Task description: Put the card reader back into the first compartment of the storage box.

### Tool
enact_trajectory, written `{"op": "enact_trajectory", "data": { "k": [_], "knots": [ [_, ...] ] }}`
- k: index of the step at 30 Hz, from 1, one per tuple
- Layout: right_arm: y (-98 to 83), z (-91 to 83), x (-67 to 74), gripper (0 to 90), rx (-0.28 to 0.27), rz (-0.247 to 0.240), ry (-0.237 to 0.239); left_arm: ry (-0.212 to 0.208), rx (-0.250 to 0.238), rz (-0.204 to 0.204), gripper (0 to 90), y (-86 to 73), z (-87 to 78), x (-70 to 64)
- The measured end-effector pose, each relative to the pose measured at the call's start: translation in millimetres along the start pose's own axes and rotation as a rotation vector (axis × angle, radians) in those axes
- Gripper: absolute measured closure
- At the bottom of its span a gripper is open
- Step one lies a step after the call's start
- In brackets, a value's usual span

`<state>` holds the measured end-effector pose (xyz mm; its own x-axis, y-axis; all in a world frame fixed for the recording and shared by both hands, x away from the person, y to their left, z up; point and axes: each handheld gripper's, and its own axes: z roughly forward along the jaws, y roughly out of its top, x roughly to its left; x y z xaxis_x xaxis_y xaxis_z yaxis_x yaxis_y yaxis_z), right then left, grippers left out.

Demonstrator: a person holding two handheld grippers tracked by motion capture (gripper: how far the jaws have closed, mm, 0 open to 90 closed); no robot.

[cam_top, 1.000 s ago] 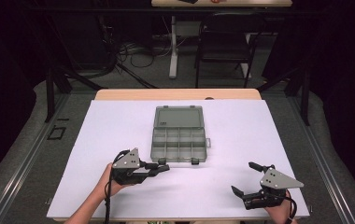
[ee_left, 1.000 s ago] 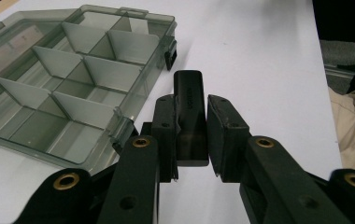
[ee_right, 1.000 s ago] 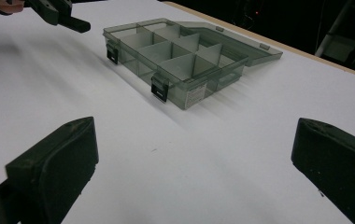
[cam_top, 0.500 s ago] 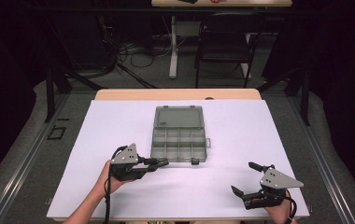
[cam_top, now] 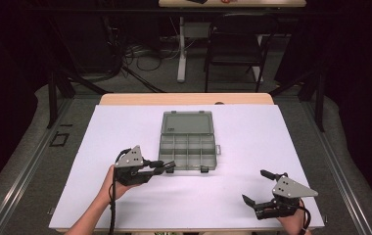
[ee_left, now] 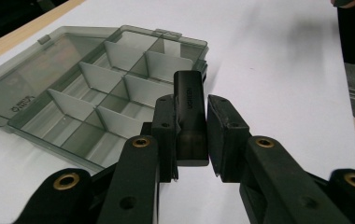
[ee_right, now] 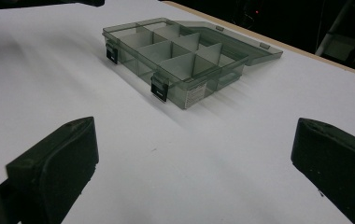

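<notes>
A smoky clear organiser box (cam_top: 188, 142) lies mid-table, its lid flat open on the far side and its compartments (ee_left: 96, 100) looking empty. My left gripper (cam_top: 167, 166) hovers at the box's near left corner, shut on a small black oblong block (ee_left: 188, 102) that sticks out past the fingertips. My right gripper (cam_top: 253, 186) rests near the table's front right, well apart from the box. Its jaws are open with nothing between them (ee_right: 192, 158). From that gripper's side, the box (ee_right: 180, 56) shows two black latches on its front wall.
A white sheet (cam_top: 272, 137) covers the table, with a strip of bare wood (cam_top: 184, 99) along the far edge. A chair (cam_top: 235, 44) and cables stand on the floor beyond. Wide bare sheet lies left and right of the box.
My left gripper, still shut on the black block, has edged slightly away from the person toward the box's near left corner. The right gripper has not moved.
</notes>
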<state>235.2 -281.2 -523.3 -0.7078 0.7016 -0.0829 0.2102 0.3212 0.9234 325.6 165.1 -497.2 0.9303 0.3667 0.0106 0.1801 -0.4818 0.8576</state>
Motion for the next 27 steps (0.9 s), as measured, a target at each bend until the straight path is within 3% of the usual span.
{"op": "enact_trajectory", "data": {
  "k": [27],
  "knots": [
    [0.1,0.1,0.2,0.4,-0.001,0.000,-0.001,0.109,-0.039,-0.057,74.1,8.1,0.8,14.0]
  ]
}}
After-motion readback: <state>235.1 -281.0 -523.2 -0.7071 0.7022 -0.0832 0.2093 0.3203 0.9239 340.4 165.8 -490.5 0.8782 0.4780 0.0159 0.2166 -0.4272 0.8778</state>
